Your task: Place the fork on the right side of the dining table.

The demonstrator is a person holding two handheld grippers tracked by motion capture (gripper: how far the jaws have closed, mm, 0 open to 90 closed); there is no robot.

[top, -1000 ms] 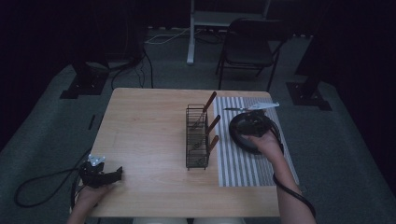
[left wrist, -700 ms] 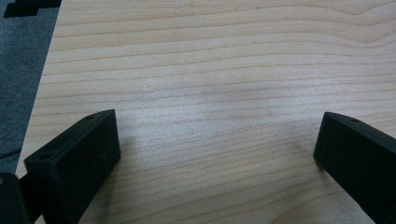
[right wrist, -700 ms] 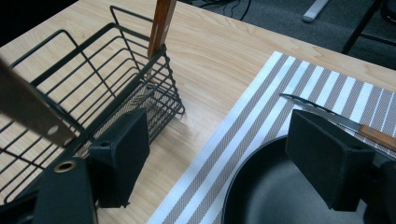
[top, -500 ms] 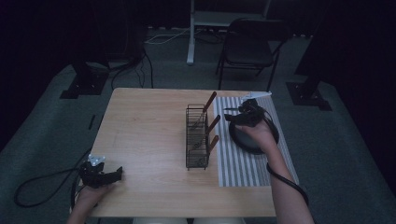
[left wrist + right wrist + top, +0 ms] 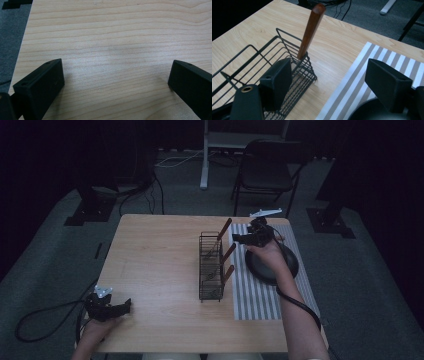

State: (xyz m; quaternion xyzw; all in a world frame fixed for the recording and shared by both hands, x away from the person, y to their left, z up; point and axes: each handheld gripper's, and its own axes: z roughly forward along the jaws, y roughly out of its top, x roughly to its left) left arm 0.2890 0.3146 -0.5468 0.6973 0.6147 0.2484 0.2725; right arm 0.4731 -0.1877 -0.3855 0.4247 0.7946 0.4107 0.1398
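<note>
Over the far right part of the worktop (image 5: 160, 270), the right tool (image 5: 239, 239) hangs above the striped mat (image 5: 255, 295), its jaws spread wide with nothing between them. It points toward the wire rack (image 5: 211, 265), which stands just beside the mat's left edge. In the right gripper view the right tool (image 5: 327, 82) frames the near corner of the wire rack (image 5: 262, 65) and one brown wooden handle (image 5: 310, 30) that leans up out of it; the jaws touch neither. The high view shows three such wooden handles (image 5: 227, 252) sticking out of the rack's right side, tilted toward the mat. A dark round pan (image 5: 272, 265) lies on the mat under the person's right hand (image 5: 267, 254), and its black rim (image 5: 372, 110) shows low between the jaws in the right gripper view. The rack's upright wires and that leaning handle stand directly ahead of the open jaws.

At the near left corner, the left tool (image 5: 122, 306) rests low on the bare wood, held by the left hand (image 5: 97, 330), well apart from the rack. Its jaws stand wide apart, with plain wood grain (image 5: 115, 57) between them and nothing gripped. A cable (image 5: 40, 317) trails from it off the worktop's edge to the floor. Beyond the worktop stands a dark folding chair (image 5: 265, 167).
</note>
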